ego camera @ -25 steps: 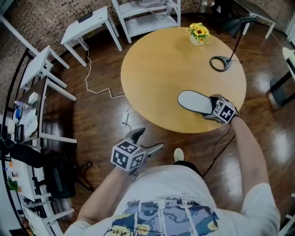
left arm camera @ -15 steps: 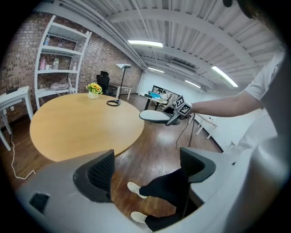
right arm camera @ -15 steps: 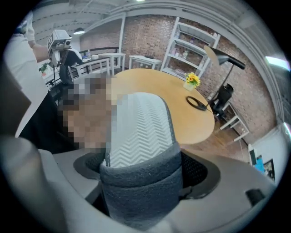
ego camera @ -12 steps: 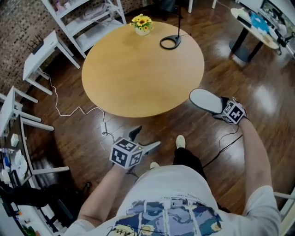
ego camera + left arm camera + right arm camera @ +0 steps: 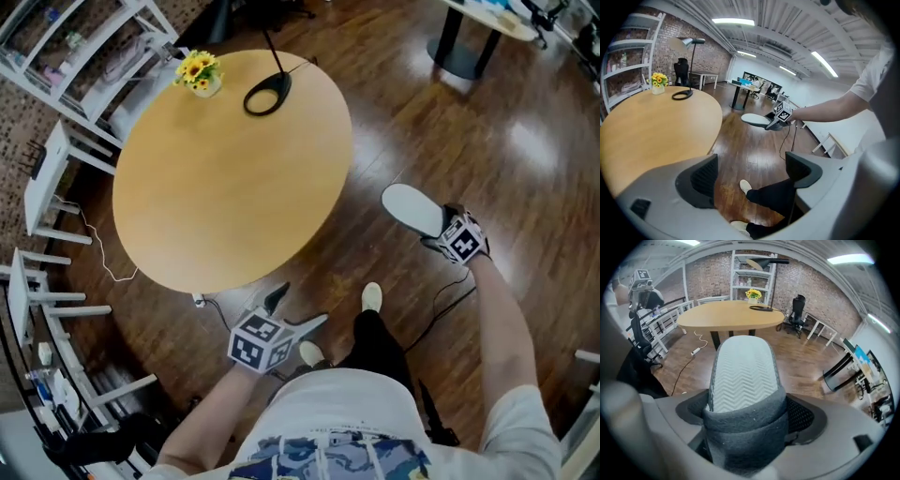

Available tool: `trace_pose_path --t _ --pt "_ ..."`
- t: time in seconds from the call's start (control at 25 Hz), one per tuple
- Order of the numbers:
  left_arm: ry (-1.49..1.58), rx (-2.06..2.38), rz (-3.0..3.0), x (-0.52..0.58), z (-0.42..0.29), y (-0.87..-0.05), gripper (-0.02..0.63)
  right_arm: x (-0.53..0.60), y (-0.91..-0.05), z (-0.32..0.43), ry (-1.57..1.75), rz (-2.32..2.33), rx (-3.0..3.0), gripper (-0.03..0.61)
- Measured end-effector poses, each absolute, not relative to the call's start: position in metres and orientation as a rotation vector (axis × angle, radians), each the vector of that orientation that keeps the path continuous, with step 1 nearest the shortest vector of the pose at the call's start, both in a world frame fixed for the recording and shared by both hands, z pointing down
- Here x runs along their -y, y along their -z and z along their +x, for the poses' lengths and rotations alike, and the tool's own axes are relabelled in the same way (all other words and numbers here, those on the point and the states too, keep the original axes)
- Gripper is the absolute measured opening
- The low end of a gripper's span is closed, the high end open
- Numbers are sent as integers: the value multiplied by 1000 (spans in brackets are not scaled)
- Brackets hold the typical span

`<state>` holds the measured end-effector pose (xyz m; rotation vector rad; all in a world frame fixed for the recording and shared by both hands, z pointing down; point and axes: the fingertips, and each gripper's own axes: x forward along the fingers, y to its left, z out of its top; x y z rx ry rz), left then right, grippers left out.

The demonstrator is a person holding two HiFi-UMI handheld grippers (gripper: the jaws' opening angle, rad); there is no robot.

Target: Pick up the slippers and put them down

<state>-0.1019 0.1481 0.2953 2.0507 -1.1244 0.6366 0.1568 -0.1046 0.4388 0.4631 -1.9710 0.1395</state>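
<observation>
The right gripper (image 5: 439,232) was held out on an extended arm, clamped on the slipper (image 5: 411,207) projecting ahead; the left gripper (image 5: 296,309) was found wide open, empty.

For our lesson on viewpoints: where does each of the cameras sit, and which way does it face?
Head view: on the head, facing down at table; arms, legs show.
Left gripper view: on the open left gripper, facing across the floor; legs, right arm show.
Right gripper view: on the right gripper, facing along its held slipper.
Shared: table, slipper.
</observation>
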Motion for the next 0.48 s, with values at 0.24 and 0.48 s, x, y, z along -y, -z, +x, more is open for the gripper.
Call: trace_pose_path --t 0.24,0.48 --pt "-768 937 2052 -57 -3 -393 442 171 -563 210 -295 563 1977 499" --pt "-878 814 2000 23 71 -564 442 214 -717 250 -424 627 1974 499"
